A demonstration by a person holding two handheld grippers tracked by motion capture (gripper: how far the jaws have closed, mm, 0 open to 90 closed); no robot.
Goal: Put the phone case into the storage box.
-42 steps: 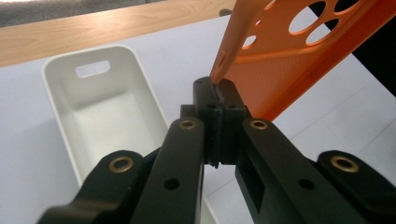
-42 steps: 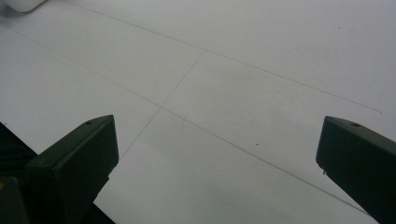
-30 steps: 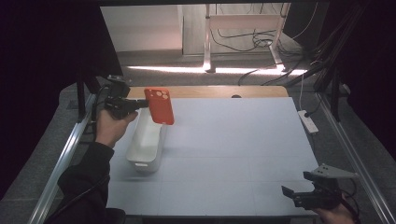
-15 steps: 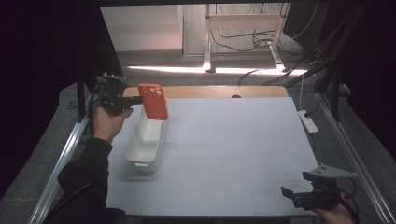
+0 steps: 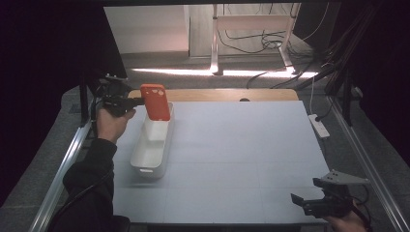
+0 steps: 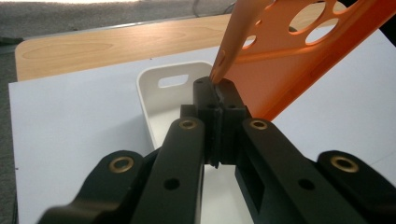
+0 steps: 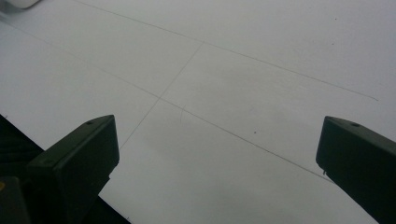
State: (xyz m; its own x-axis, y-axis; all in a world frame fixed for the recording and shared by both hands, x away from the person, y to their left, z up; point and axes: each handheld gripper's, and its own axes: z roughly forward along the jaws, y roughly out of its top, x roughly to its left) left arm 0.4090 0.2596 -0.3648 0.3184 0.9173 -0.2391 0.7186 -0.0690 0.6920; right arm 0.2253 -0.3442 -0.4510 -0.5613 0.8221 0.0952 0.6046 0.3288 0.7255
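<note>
My left gripper (image 5: 138, 101) is shut on the edge of an orange phone case (image 5: 155, 102), held upright over the far end of a long white tray (image 5: 151, 155). In the left gripper view the jaws pinch the orange case (image 6: 289, 60) at its edge, with the white tray (image 6: 145, 91) below and beyond them. My right gripper (image 5: 296, 199) rests low at the table's near right corner. Its jaws stand wide apart over bare white table, with nothing between them, in the right gripper view (image 7: 217, 154).
A white sheet (image 5: 241, 145) covers the table, with a wooden strip (image 5: 227, 94) along its far edge. A white power strip (image 5: 319, 125) lies at the right edge. Metal rails run along both sides, and cables hang beyond the table.
My left gripper has carried the orange case leftward and a little down, from beside the tray to over its far end. The right gripper has stayed put.
</note>
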